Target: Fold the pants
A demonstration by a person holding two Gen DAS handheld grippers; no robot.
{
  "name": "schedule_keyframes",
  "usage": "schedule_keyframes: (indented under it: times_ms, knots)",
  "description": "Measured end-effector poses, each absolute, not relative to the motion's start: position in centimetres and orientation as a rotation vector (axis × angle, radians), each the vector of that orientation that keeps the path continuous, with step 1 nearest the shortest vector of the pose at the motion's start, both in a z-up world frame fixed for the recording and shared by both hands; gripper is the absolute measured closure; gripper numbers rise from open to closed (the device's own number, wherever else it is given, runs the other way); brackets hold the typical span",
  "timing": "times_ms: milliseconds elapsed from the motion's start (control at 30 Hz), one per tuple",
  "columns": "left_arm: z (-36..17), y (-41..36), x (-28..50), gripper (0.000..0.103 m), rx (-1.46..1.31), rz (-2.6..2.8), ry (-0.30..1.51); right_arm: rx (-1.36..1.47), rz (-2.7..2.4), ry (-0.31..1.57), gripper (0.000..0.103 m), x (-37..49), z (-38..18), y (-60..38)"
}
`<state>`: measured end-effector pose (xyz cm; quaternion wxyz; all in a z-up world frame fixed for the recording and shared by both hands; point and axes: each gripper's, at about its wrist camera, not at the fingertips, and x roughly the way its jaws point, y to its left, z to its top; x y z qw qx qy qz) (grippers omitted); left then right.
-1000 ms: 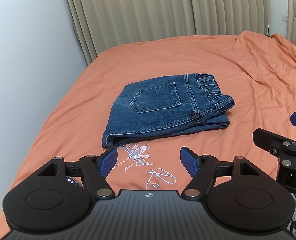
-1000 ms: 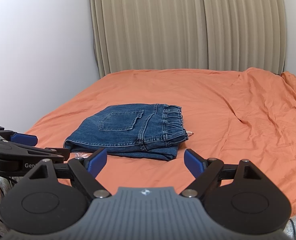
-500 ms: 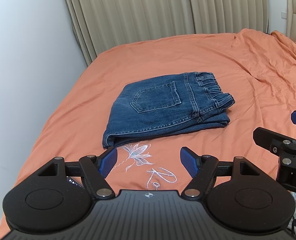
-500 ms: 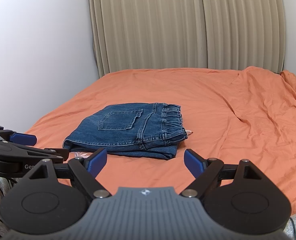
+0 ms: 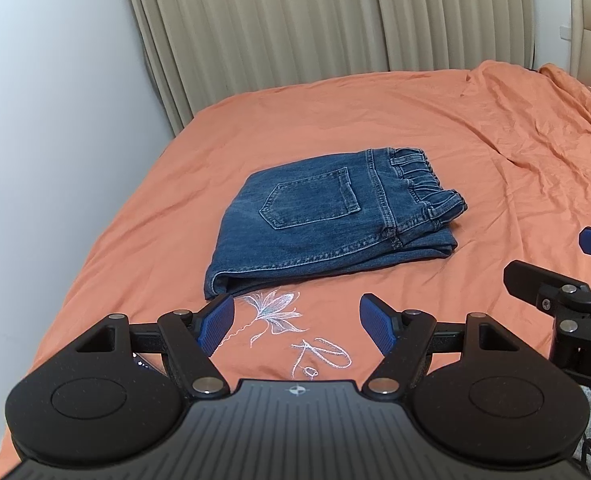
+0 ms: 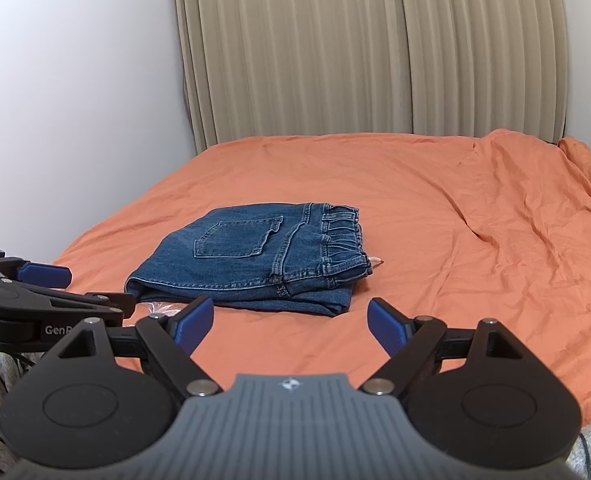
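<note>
You held both grippers, left and right, back, jaws wide and empty; the jeans ahead of them probably lay fully folded.

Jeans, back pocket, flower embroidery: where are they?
Jeans [image 6: 255, 276], right wrist view, lower folded edge.
Back pocket [image 5: 311, 200], left wrist view, pocket centre.
Flower embroidery [image 5: 273, 308], left wrist view, petals on the sheet.

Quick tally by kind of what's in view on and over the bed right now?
Folded jeans: 1
Orange bedsheet: 1
Grippers, both open and empty: 2, left gripper and right gripper
Total: 4
</note>
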<state>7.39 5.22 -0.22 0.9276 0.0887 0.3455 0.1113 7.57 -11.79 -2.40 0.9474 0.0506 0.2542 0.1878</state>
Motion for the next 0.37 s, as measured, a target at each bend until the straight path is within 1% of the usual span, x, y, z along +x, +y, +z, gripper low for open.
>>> schedule_keyframes:
  times_ms: [367]
  knots:
    - [0.05,4.86,7.20,0.018,0.203,0.219,0.688,0.111,0.383,0.531,0.022,7.72,-2.52,-11.74]
